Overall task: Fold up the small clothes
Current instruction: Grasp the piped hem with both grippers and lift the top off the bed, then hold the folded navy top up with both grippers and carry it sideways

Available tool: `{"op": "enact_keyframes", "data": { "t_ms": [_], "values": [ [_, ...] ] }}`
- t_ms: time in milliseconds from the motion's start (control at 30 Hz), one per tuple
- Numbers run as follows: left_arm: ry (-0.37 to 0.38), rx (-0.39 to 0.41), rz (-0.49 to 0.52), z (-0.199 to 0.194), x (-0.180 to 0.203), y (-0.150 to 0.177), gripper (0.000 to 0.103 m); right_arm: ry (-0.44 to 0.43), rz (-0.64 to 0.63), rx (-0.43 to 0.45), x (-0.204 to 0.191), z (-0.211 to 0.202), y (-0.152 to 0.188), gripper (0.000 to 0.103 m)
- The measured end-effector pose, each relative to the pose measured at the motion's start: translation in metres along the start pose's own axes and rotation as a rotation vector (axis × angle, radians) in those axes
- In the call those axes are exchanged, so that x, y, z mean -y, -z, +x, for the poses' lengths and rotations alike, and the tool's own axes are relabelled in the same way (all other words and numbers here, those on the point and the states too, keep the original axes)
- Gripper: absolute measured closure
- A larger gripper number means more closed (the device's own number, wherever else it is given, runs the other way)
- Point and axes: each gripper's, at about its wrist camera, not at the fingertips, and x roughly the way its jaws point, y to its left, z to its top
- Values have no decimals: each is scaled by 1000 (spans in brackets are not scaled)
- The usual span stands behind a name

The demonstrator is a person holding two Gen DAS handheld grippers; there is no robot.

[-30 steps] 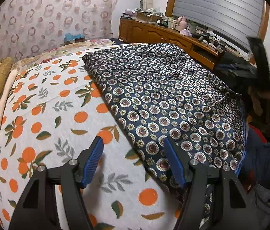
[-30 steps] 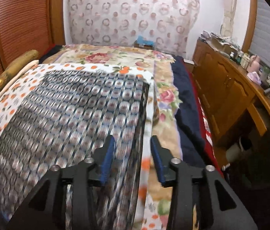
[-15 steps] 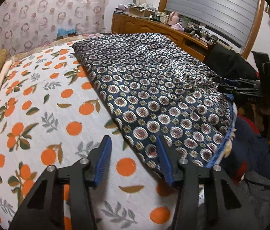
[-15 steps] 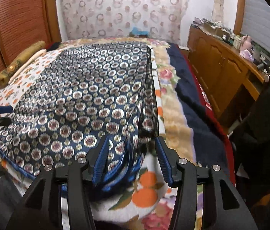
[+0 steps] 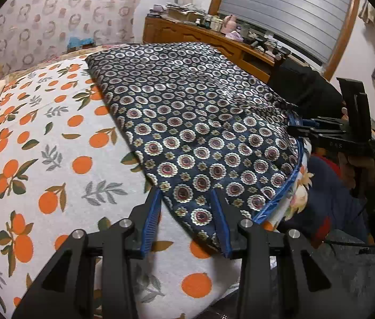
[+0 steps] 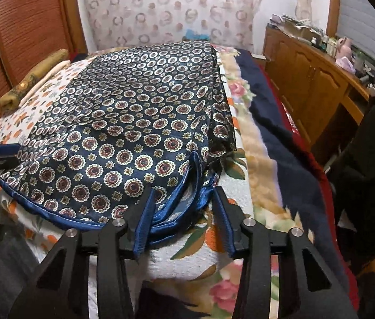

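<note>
A dark blue garment [image 5: 192,122] with a round medallion print and a shiny blue hem lies spread flat on the bed; it also shows in the right wrist view [image 6: 134,122]. My left gripper [image 5: 186,199] is open, its fingers astride the garment's near left corner. My right gripper [image 6: 184,196] is open, its fingers astride the bunched blue hem at the near right corner. The right gripper also shows at the right edge of the left wrist view [image 5: 296,130], and the left gripper at the left edge of the right wrist view [image 6: 9,152].
The bed has a white sheet with an orange-fruit print [image 5: 41,146] and a floral blanket [image 6: 256,143] along its right side. A wooden sideboard [image 6: 315,79] with clutter stands to the right. A rolled cushion [image 6: 33,79] lies at the bed's far left.
Both grippers have moved in toward the garment's near edge. Each open gripper now has its fingers on either side of a corner. The garment lies as before.
</note>
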Motion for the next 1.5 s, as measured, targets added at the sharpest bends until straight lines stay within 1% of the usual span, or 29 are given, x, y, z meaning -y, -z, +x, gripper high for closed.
{"op": "enact_keyframes", "data": {
  "t_ms": [67, 100, 167, 233, 267, 333, 400, 500, 600, 733, 867, 967, 1033, 1167, 1333, 1433, 1500],
  "values": [
    [11, -7, 5, 1, 2, -1, 64, -10, -5, 4, -3, 0, 0, 76],
    [18, -11, 9, 1, 3, -1, 64, -11, -12, 5, -5, 0, -1, 83],
    [32, -17, 14, 2, 5, -1, 68, -24, -23, 5, -7, 1, -2, 92],
    [43, -21, 8, 3, 5, -1, 85, -37, -26, 6, -8, 1, -3, 96],
    [43, -20, 4, 3, 3, -2, 89, -41, -28, 9, -8, 1, -3, 99],
    [52, -15, -8, 2, 0, -4, 101, -59, -16, 30, -6, -2, -4, 101],
    [78, 4, -17, -2, -2, -7, 103, -79, -4, 60, -4, -7, -6, 102],
    [78, 53, -12, -13, 1, -15, 103, -98, 0, 111, -3, -18, -13, 103],
    [78, 115, -20, -26, 1, -30, 103, -118, 9, 164, -1, -30, -25, 103],
    [65, 199, -22, -43, -4, -62, 103, -141, 19, 235, 2, -40, -46, 103],
    [39, 249, -25, -44, -19, -98, 103, -142, -3, 307, 0, -44, -80, 103],
    [9, 261, -42, -34, -38, -121, 103, -154, -11, 338, 1, -35, -112, 103],
    [-7, 261, -72, -24, -55, -137, 103, -157, -25, 351, -1, -24, -136, 103],
    [-38, 253, -120, -6, -86, -156, 103, -146, -49, 354, -2, 0, -172, 103],
    [-71, 209, -152, 26, -113, -169, 103, -137, -64, 304, 6, 47, -205, 103],
    [-77, 188, -179, 39, -126, -171, 103, -129, -45, 266, 14, 72, -213, 103],
    [-80, 176, -178, 45, -130, -170, 103, -110, -34, 243, 18, 87, -216, 102]
  ]
}}
